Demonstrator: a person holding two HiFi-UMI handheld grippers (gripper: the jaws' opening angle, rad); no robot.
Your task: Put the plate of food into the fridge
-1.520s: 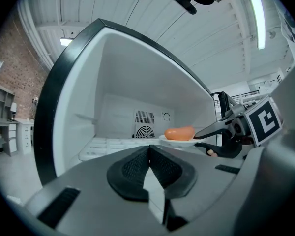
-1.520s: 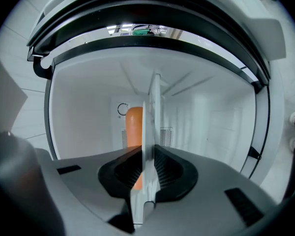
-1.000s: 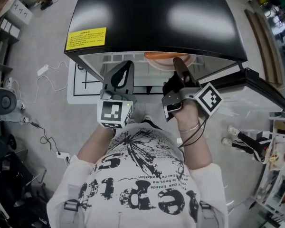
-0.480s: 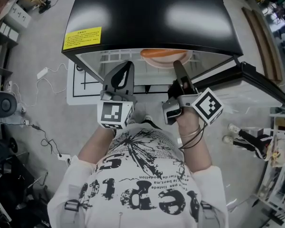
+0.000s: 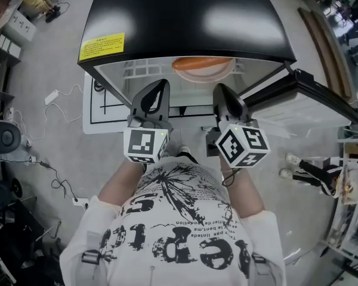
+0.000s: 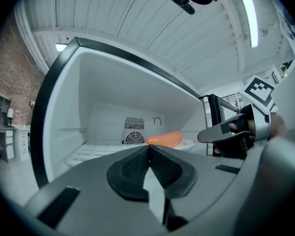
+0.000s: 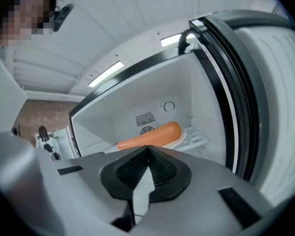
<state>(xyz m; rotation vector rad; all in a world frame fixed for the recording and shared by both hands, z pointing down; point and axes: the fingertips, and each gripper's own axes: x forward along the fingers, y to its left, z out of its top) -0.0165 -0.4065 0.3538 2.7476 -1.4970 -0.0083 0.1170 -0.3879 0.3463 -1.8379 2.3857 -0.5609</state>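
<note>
Comparing with a second ago, the right gripper (image 5: 222, 92) has drawn back from the mouth of the fridge (image 5: 185, 16) and has rolled upright. Its jaws have just been closing and now meet pad to pad with nothing between them. The left gripper (image 5: 157, 92) sits beside it, unmoved, its jaws likewise together and empty.

Judgement: the plate has been let go and the placement is effectively done. Only the open door (image 5: 313, 91) appears outstanding.

The plate (image 7: 181, 140) rests on the wire shelf (image 7: 199, 137) inside the compartment, in front of the rear vent (image 7: 146, 118) and well apart from both grippers. It is white and shallow. The food (image 7: 150, 135) on it is one long, smooth orange piece lying across it.
</note>
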